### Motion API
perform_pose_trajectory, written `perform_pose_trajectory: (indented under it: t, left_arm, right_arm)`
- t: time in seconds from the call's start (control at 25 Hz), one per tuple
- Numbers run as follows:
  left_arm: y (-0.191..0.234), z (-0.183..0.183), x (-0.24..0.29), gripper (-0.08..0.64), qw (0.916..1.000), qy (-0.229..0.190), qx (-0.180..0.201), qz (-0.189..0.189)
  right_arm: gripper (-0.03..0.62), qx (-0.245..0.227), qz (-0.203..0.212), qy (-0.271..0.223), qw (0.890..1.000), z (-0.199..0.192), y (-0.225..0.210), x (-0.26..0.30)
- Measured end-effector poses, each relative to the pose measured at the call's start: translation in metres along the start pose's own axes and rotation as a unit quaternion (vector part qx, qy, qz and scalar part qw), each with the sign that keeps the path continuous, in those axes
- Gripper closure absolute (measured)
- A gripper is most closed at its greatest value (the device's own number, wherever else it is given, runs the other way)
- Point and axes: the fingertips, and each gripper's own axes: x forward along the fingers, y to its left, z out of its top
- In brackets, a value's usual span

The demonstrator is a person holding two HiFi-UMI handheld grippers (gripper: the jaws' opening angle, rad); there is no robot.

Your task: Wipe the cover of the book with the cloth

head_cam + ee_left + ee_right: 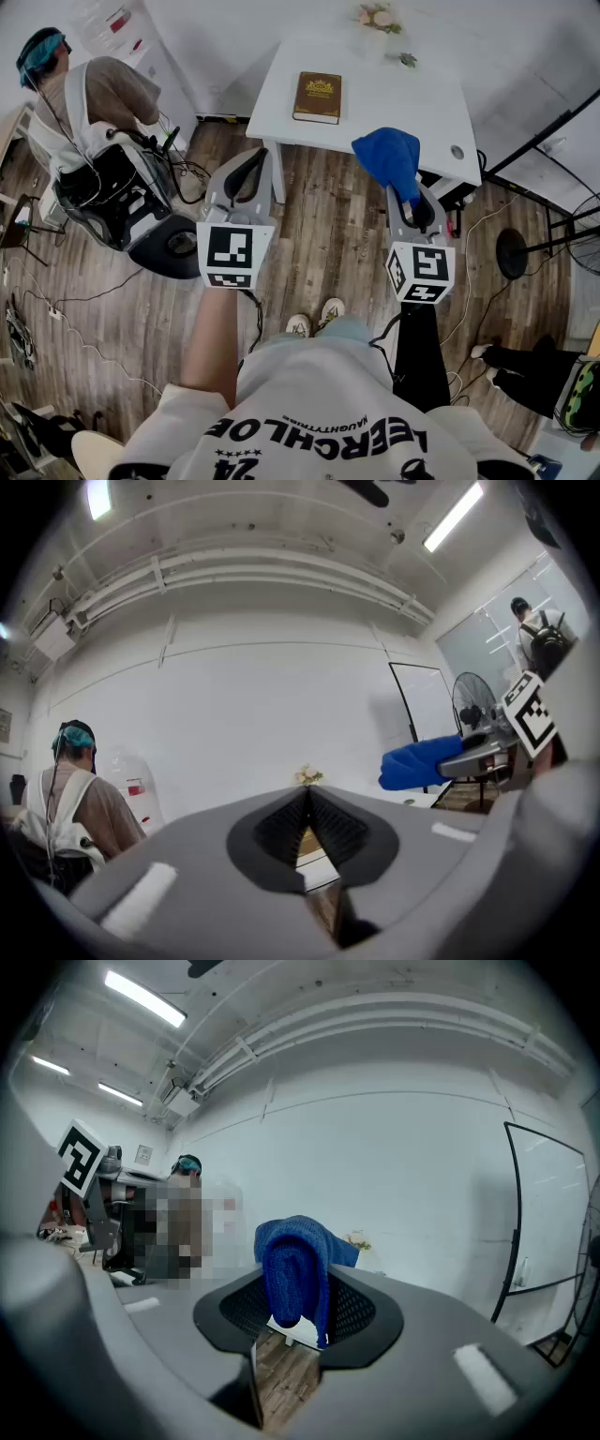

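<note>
A brown book [318, 97] with a gold-printed cover lies flat on the white table [394, 112], towards its left side. My right gripper [416, 208] is shut on a blue cloth [390, 157], which bunches up past the jaws over the table's near edge; the right gripper view shows the cloth [295, 1269] draped between the pads. My left gripper [246, 173] hovers over the wooden floor in front of the table's left corner, its jaws pressed together with nothing held. The left gripper view shows the left gripper [307, 819], a sliver of the book [307, 842] and the blue cloth [427, 761].
A small flower decoration [379, 17] stands at the table's far edge. A person in a backpack sits at the far left beside a chair [141, 220]. A fan stand [525, 248] and cables lie to the right. Another person's legs [511, 366] show at lower right.
</note>
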Motion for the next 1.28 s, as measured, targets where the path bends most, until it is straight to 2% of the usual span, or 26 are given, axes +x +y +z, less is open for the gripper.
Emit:
perform_pose_trajectory:
  t: [0.32,0.52,0.68,0.96,1.28]
  left_arm:
    - [0.004,-0.009,-0.018,0.502,0.9998,0.006,-0.017,0.012]
    - [0.006,-0.013,-0.022,0.502,0.9996,0.004,-0.026,0.009]
    - [0.010,-0.016,-0.015,0.502,0.9994,0.005,-0.032,0.010]
    - [0.020,-0.015,0.029,0.502,0.9995,0.002,-0.017,0.026]
    - [0.041,-0.012,0.114,0.502,0.9992,0.003,-0.013,0.037]
  right_arm:
    - [0.460,0.001,-0.004,-0.007,1.000,0.000,0.006,-0.013]
    - [0.460,0.030,-0.008,-0.020,0.999,0.000,0.007,-0.017]
    - [0.460,0.030,-0.007,-0.022,0.999,-0.002,0.005,-0.010]
    - [0.460,0.042,0.002,-0.024,0.999,-0.003,-0.018,0.037]
    - [0.460,0.047,0.017,-0.027,0.998,0.004,-0.058,0.121]
